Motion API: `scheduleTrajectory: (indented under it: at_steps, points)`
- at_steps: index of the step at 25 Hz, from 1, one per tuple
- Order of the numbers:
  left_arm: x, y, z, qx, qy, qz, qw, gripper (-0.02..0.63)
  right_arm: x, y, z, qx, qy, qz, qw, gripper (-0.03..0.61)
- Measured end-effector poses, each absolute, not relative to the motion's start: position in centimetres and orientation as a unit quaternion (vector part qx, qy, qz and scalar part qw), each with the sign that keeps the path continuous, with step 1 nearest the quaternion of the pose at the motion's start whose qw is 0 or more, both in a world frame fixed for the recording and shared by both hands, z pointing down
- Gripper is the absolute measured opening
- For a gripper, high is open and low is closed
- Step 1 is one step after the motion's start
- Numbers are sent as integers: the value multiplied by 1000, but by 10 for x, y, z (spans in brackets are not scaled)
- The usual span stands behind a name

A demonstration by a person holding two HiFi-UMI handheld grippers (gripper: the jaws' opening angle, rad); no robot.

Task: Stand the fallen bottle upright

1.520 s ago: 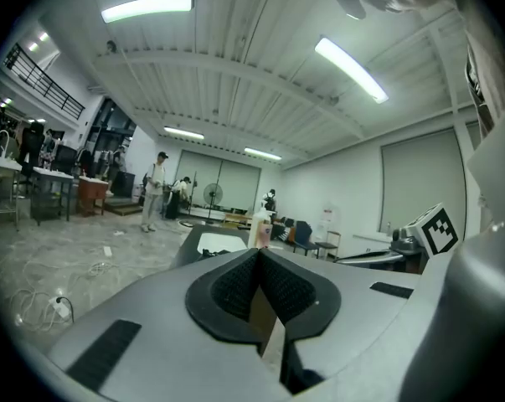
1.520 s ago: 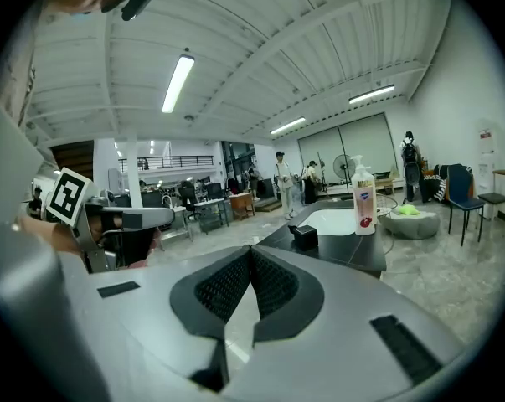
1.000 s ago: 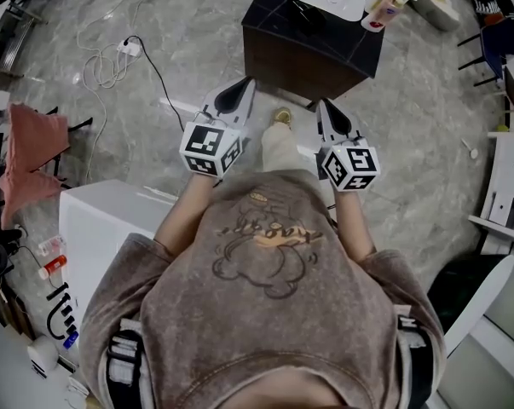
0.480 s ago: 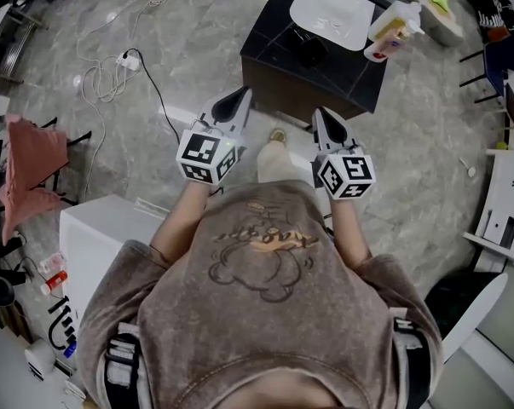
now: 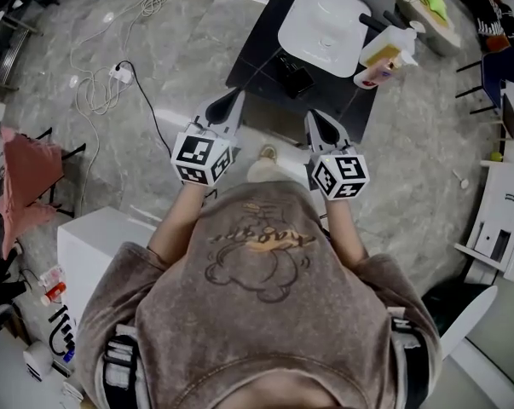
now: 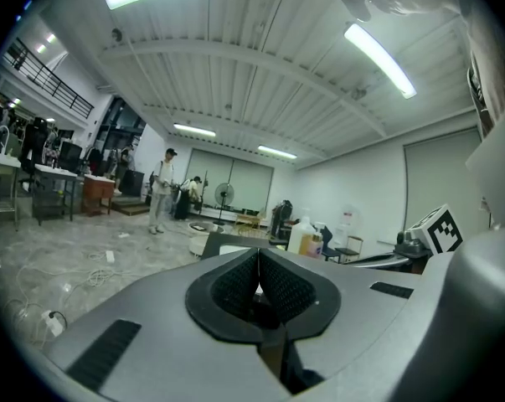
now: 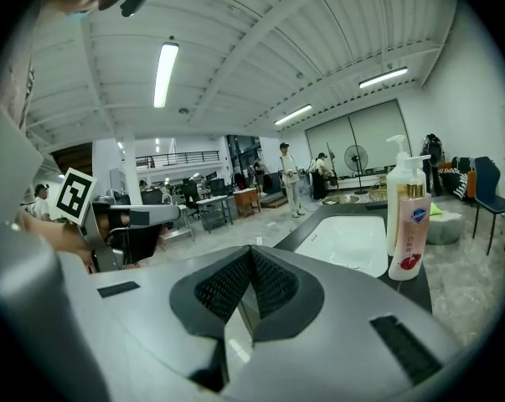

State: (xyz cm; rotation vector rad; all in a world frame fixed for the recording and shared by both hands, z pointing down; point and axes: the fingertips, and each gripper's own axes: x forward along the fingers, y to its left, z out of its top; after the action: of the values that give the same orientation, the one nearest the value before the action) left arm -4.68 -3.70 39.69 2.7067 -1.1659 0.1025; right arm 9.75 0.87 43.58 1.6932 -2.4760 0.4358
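**A:** Bottle: had it been stood up?

**B:** Not as far as I could judge. On the dark table (image 5: 258, 48), just beside the white basin (image 5: 323, 15), a white pump bottle (image 7: 394, 193) and a pink bottle (image 7: 409, 229) stood upright near the right edge. They were the only bottles I could pick out. A small dark object (image 5: 295, 73) lay by the basin's near side, and I couldn't tell whether it was the fallen one. The whole job looked left to do.

**A:** And room to move?

**B:** The floor (image 5: 197, 32) was open up to the table, with a cable (image 5: 150, 75) trailing off left. The table's near edge lay just ahead of both tools. The left gripper (image 5: 227, 105) and right gripper (image 5: 318, 122) each had their jaws pressed together on nothing.
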Motion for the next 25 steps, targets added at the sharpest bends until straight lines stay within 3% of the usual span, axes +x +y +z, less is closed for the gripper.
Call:
scheduleTrajectory:
  at_steps: [12, 25]
  points:
    - [-4, -125, 395, 898, -430, 31, 93, 18, 152, -91, 438, 532, -833, 145, 58, -2]
    - [2, -178, 391, 901, -422, 37, 95, 18, 161, -137, 433, 534, -830, 152, 45, -2]
